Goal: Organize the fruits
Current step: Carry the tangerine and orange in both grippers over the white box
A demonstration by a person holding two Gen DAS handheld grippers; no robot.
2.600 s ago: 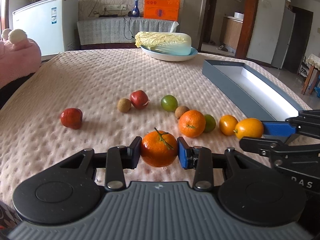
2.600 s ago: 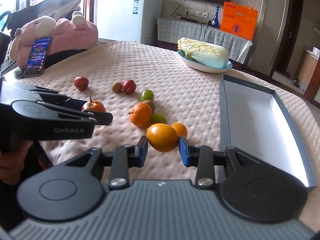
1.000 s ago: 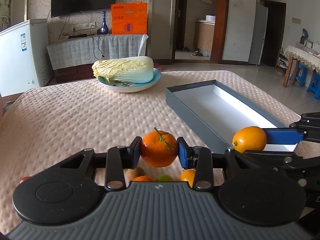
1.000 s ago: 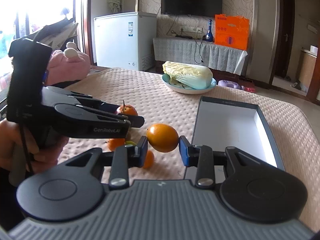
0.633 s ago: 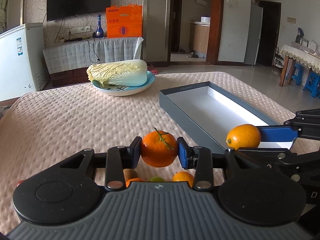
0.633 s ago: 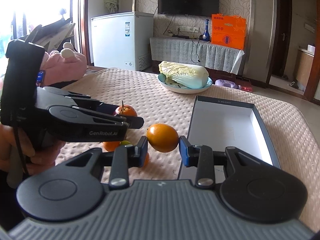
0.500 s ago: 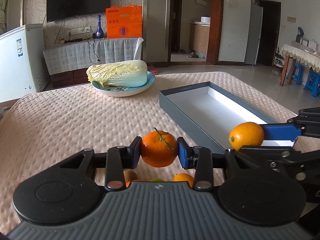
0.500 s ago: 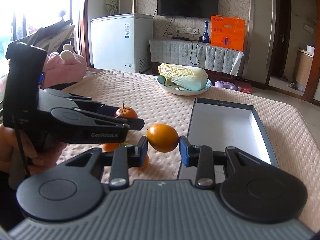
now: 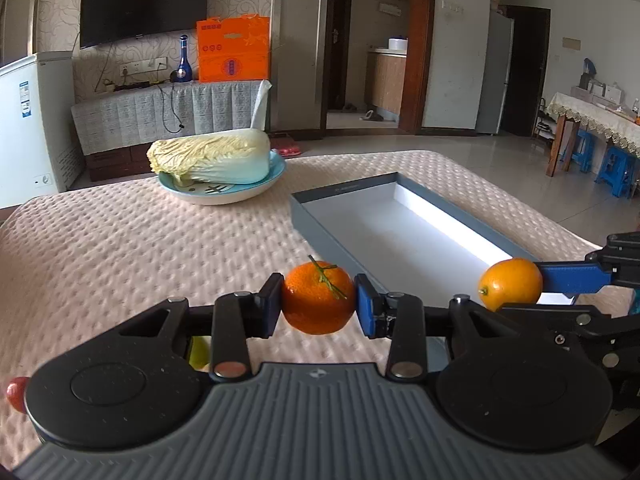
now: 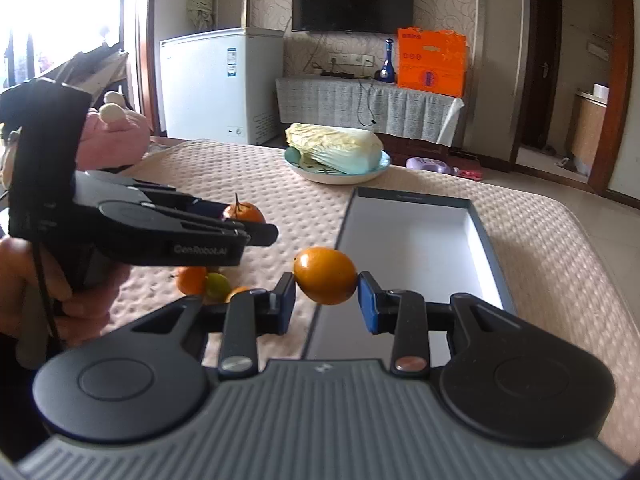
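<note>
My left gripper (image 9: 318,306) is shut on a stemmed orange tangerine (image 9: 318,300), held in the air above the pink cloth just left of the grey box (image 9: 316,228). My right gripper (image 10: 326,298) is shut on a smooth yellow-orange fruit (image 10: 325,275), hovering over the box's near left corner (image 10: 344,216). In the left wrist view that fruit (image 9: 510,283) shows at the right between the right gripper's blue pads. In the right wrist view the left gripper (image 10: 256,226) and its tangerine (image 10: 244,213) sit at left, held by a hand (image 10: 80,300).
An orange (image 10: 192,280), a green fruit (image 10: 217,286) and another small orange fruit (image 10: 239,291) lie on the cloth left of the box. A red fruit (image 9: 16,394) lies far left. A plate (image 9: 224,194) with a cabbage (image 9: 208,160) stands behind. A pink plush (image 10: 110,136) sits at left.
Both grippers have lifted their fruits off the cloth and carried them toward the grey box. Over the last second they drifted a little closer to it; both grips stayed the same.
</note>
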